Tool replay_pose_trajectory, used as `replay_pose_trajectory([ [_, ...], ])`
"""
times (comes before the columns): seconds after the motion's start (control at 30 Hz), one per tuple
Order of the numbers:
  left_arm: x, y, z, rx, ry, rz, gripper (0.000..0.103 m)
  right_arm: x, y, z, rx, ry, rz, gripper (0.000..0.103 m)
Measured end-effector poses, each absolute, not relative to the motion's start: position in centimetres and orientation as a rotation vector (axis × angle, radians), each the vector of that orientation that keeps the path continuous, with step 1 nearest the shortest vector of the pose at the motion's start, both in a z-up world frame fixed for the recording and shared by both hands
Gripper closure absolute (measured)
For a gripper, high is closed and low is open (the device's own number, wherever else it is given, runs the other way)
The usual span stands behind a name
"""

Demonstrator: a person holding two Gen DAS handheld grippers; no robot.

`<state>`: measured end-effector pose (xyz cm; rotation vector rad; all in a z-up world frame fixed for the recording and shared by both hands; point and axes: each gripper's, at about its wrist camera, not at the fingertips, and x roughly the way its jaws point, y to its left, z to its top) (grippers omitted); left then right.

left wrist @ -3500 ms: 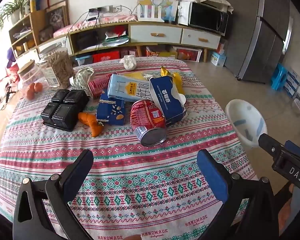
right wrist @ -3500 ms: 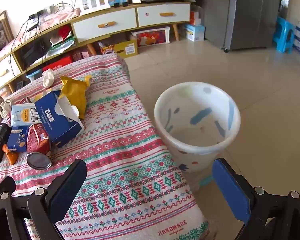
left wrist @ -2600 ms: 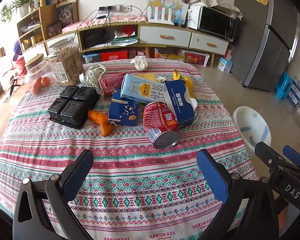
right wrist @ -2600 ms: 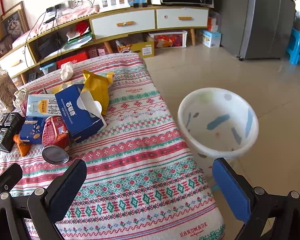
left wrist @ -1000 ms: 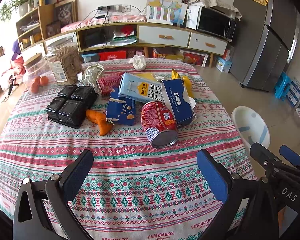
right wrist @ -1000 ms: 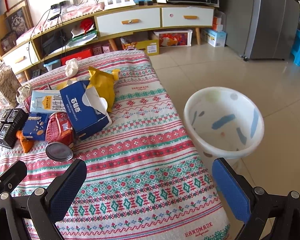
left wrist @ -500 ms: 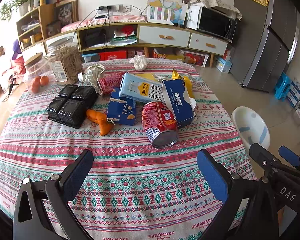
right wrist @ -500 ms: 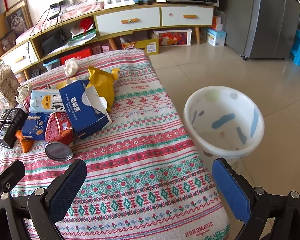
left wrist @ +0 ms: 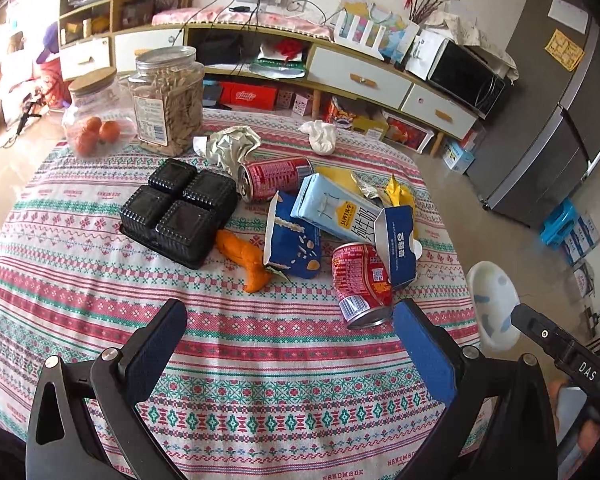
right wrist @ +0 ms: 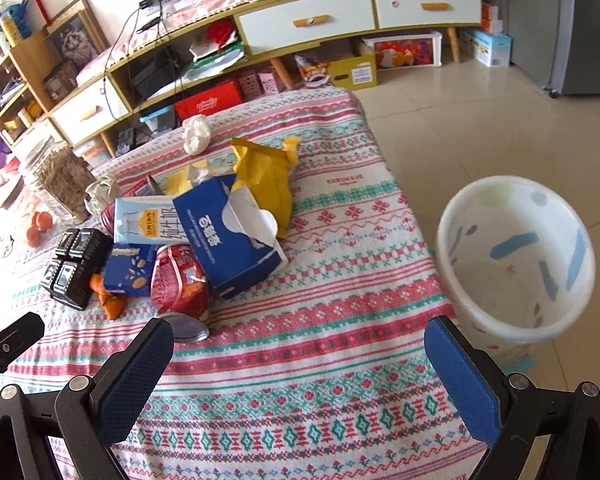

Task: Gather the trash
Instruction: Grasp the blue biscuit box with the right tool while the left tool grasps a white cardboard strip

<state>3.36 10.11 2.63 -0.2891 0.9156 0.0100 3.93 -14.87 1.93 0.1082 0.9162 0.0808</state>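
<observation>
A heap of trash lies on the patterned tablecloth (left wrist: 260, 360): a red can (left wrist: 362, 282) on its side, a second red can (left wrist: 274, 178), a blue tissue box (left wrist: 398, 248), a pale blue milk carton (left wrist: 334, 210), a dark blue snack box (left wrist: 290, 240), an orange wrapper (left wrist: 246, 256), a black plastic tray (left wrist: 180, 212), crumpled paper (left wrist: 232, 146) and a white tissue wad (left wrist: 322, 138). My left gripper (left wrist: 290, 344) is open and empty, in front of the heap. My right gripper (right wrist: 298, 364) is open and empty, with the red can (right wrist: 180, 280) ahead to its left. A white bin (right wrist: 516, 260) stands on the floor to the right.
Two glass jars (left wrist: 166, 96) stand at the table's far left. A yellow bag (right wrist: 266, 178) lies behind the tissue box (right wrist: 228, 232). A low TV cabinet (right wrist: 300, 20) runs along the wall, and a grey fridge (left wrist: 560, 120) stands at the right.
My left gripper has swung left and closer to the heap, so the trash looks larger. The right gripper has moved slightly nearer the table. Nothing on the table has moved.
</observation>
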Motion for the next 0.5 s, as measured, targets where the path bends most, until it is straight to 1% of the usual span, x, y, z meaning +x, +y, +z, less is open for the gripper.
replay_pose_trajectory([
  [0.2, 6.3, 12.4, 3.6, -0.288, 0.951, -0.015, 0.0, 9.2, -13.0, 2.4, 0.019, 1.008, 0.2, 0.0],
  [0.33, 8.6, 13.0, 3.5, -0.159, 0.976, 0.011, 0.002, 12.9, -11.8, 2.4, -0.064, 1.031, 0.229, 0.0],
  [0.4, 9.9, 14.0, 3.1, -0.119, 0.988, 0.021, 0.002, 14.4, -11.5, 1.7, -0.091, 1.045, 0.255, 0.0],
  [0.5, 11.4, 17.0, 2.2, -0.113, 0.996, 0.084, 0.002, 15.5, -12.4, -0.3, -0.038, 1.078, 0.277, 0.0],
])
